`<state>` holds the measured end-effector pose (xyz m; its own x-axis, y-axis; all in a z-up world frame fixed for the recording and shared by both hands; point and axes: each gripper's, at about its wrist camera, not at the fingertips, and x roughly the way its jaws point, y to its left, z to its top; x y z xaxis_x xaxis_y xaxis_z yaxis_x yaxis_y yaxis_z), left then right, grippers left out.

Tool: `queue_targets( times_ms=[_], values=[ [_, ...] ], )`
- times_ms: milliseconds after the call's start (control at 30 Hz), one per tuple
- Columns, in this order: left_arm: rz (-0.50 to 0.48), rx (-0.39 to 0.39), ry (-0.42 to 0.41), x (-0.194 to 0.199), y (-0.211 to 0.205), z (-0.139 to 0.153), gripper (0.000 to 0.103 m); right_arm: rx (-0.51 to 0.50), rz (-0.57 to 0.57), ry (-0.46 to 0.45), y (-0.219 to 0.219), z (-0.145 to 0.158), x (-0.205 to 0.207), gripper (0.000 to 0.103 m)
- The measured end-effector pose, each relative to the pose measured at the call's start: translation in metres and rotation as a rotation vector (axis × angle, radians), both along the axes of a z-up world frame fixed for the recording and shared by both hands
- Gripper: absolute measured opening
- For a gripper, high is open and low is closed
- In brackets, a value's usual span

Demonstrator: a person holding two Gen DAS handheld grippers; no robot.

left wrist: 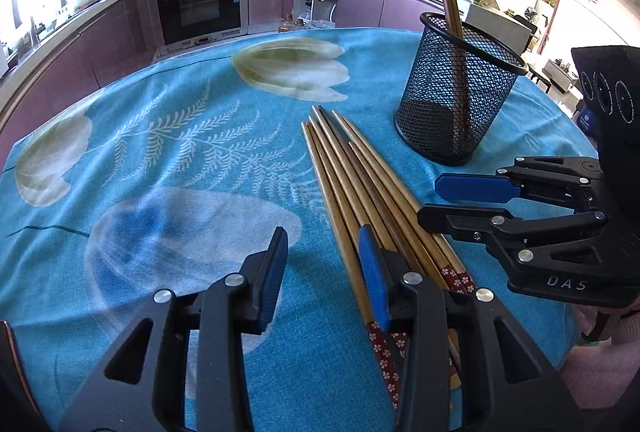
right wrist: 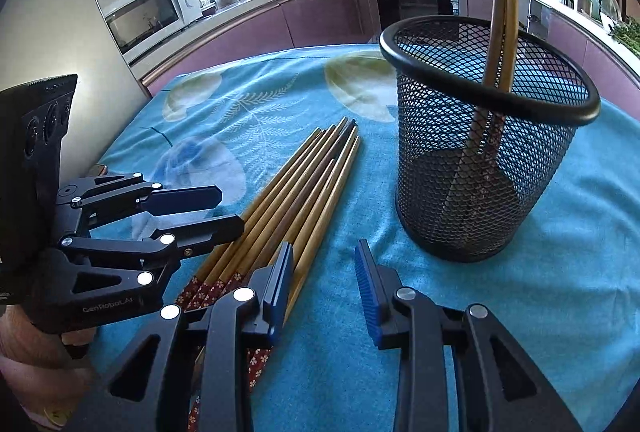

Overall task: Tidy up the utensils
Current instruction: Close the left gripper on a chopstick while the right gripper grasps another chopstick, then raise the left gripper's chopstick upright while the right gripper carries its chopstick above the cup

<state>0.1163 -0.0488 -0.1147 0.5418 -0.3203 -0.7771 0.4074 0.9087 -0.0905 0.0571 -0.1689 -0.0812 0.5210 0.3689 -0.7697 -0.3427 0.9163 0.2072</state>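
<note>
Wooden chopsticks [left wrist: 352, 187] lie bundled on the blue cloth [left wrist: 160, 151], between two released claws.

Left claw [left wrist: 324, 280] stands parted, empty, its right pad over the bundle's near, red-patterned ends; right claw [right wrist: 324, 296] likewise parted, empty, its left pad at the bundle's edge; long axis runs away from both claws, tips toward the far side; mesh cup [right wrist: 488, 151] just beside, holding two upright sticks [right wrist: 498, 11].

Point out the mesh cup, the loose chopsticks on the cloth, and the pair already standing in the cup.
mesh cup [right wrist: 460, 191], right wrist view, front wall.
loose chopsticks [left wrist: 352, 175], left wrist view, mid shafts.
standing pair [right wrist: 500, 11], right wrist view, shafts above the rim.
</note>
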Motion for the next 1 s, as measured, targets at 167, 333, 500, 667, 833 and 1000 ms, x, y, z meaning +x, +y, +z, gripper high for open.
queue_targets(
  times_ms=[167, 333, 500, 667, 833, 1000],
  values=[
    [0.007, -0.006, 0.012, 0.003, 0.004, -0.003, 0.033, -0.003, -0.006, 0.005, -0.002, -0.002, 0.001, 0.028],
    [0.010, 0.021, 0.010, 0.002, 0.003, -0.006, 0.032, -0.022, -0.007, 0.009, -0.003, -0.002, 0.000, 0.026],
    [0.015, 0.013, 0.019, 0.009, 0.002, -0.006, 0.032, -0.036, -0.013, 0.006, 0.001, -0.002, 0.004, 0.025],
    [0.014, 0.023, 0.023, 0.019, -0.003, -0.007, 0.029, -0.041, -0.019, 0.002, 0.004, -0.004, 0.010, 0.025],
    [0.028, 0.030, 0.027, 0.026, -0.007, -0.007, 0.017, -0.022, -0.034, 0.002, 0.004, -0.005, 0.014, 0.014],
    [0.049, -0.002, 0.035, 0.025, -0.007, -0.007, 0.008, 0.019, -0.039, 0.018, -0.002, -0.006, 0.013, 0.007]
  ],
)
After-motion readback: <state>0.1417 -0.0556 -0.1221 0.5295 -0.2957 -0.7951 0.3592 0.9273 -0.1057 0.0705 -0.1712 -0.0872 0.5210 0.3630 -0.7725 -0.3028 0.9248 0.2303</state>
